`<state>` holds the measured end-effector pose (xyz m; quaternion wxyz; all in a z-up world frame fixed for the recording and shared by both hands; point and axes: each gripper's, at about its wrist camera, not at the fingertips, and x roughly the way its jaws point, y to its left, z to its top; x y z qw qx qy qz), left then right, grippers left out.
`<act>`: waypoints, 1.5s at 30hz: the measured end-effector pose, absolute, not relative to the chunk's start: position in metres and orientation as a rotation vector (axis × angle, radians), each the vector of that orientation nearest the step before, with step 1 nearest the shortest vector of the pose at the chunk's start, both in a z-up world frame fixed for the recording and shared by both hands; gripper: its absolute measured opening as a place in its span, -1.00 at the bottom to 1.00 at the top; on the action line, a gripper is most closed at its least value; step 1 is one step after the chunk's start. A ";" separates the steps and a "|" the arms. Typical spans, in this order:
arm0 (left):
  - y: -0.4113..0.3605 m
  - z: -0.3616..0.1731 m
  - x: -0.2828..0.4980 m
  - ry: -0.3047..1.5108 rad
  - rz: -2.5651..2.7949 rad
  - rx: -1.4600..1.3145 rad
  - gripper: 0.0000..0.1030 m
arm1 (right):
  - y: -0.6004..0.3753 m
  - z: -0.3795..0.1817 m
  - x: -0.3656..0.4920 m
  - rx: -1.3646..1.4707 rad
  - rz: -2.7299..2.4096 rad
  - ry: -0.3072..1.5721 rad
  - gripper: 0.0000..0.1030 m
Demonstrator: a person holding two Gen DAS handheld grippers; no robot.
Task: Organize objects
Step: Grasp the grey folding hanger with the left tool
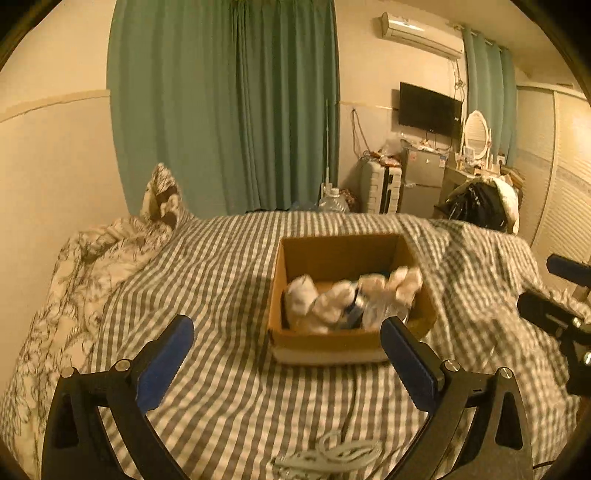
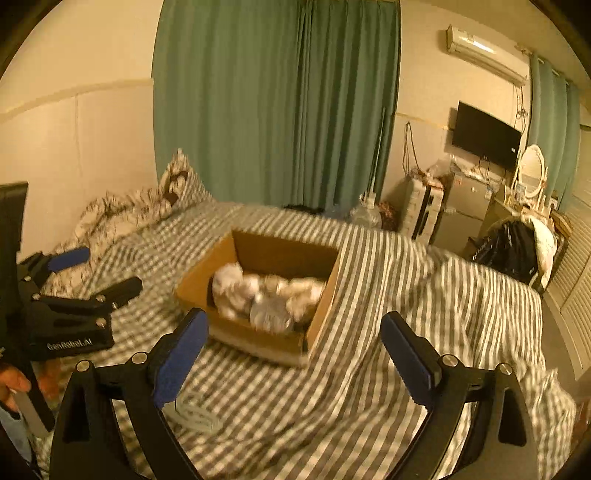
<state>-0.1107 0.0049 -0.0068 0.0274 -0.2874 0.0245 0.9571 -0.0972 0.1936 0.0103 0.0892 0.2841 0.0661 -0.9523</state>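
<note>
An open cardboard box [image 1: 351,291] sits on a bed covered with a grey-and-white checked sheet [image 1: 229,266], right of centre in the left wrist view and near the middle of the right wrist view [image 2: 258,291]. Inside it lie crumpled white bundles [image 1: 325,299] packed against each other, with something dark blue among them and what may be a clear plastic item at the near side; motion blur makes these hard to tell apart. The left gripper [image 1: 286,350] fills the bottom of its own view with its blue-padded fingers spread wide and nothing between them, the right pad's tip overlapping the box's near right corner in the frame. The right gripper [image 2: 291,345] is likewise spread wide and empty, low in its frame, with the box just above and between its fingers. A coiled white cable [image 1: 332,456] lies on the sheet at the bottom centre of the left view, and shows blurred at lower left of the right view [image 2: 194,411]. At upper left of the bed is a rumpled patterned quilt [image 1: 92,266]. Behind hangs a green curtain [image 1: 225,107]; at the upper right are a wall air conditioner [image 1: 421,35], a dark television [image 1: 430,109] and an oval mirror [image 1: 476,134].
</note>
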 end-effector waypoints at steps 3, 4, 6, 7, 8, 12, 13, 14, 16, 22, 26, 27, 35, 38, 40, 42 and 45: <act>0.002 -0.032 -0.103 0.077 2.935 -0.949 1.00 | 0.185 -0.020 -0.092 0.914 -2.824 0.246 0.84; 0.002 -0.041 -0.101 0.087 2.935 -0.966 1.00 | 0.182 -0.032 -0.090 0.935 -2.818 0.272 0.84; 0.003 -0.061 -0.097 0.148 2.961 -0.990 1.00 | 0.177 -0.054 -0.092 0.990 -2.817 0.318 0.84; 0.005 -0.074 -0.096 0.185 2.947 -1.020 1.00 | 0.175 -0.067 -0.095 1.030 -2.800 0.347 0.84; 0.004 -0.081 -0.095 0.197 2.932 -1.038 1.00 | 0.174 -0.075 -0.097 1.053 -2.789 0.355 0.84; 0.005 -0.126 -0.093 0.228 2.824 -1.168 1.00 | 0.178 -0.096 -0.106 1.129 -2.768 0.338 0.84; 0.007 -0.134 -0.091 0.248 2.806 -1.189 1.00 | 0.180 -0.099 -0.108 1.141 -2.762 0.313 0.84; 0.009 -0.139 -0.090 0.272 2.789 -1.202 1.00 | 0.182 -0.102 -0.109 1.151 -2.754 0.289 0.84; 0.017 -0.144 -0.088 0.315 2.746 -1.209 1.00 | 0.187 -0.108 -0.112 1.178 -2.743 0.241 0.84; 0.047 -0.174 -0.096 0.481 2.590 -1.344 1.00 | 0.195 -0.114 -0.115 1.216 -2.735 0.172 0.84; 0.060 -0.191 -0.097 0.543 2.491 -1.400 1.00 | 0.197 -0.115 -0.114 1.227 -2.730 0.157 0.84; 0.063 -0.194 -0.096 0.575 2.475 -1.405 1.00 | 0.197 -0.116 -0.115 1.229 -2.728 0.154 0.84; 0.054 -0.196 -0.114 0.399 2.451 -1.450 0.92 | 0.198 -0.118 -0.114 1.236 -2.741 0.143 0.84; 0.048 -0.192 -0.113 0.355 2.457 -1.441 0.74 | 0.198 -0.118 -0.112 1.243 -2.742 0.146 0.84; 0.045 -0.195 -0.114 0.310 2.400 -1.477 0.74 | 0.197 -0.118 -0.111 1.242 -2.745 0.151 0.84; 0.044 -0.198 -0.114 0.304 2.340 -1.510 0.75 | 0.196 -0.118 -0.109 1.241 -2.746 0.161 0.84; 0.055 -0.203 -0.109 0.387 2.281 -1.516 0.75 | 0.195 -0.119 -0.106 1.240 -2.750 0.168 0.84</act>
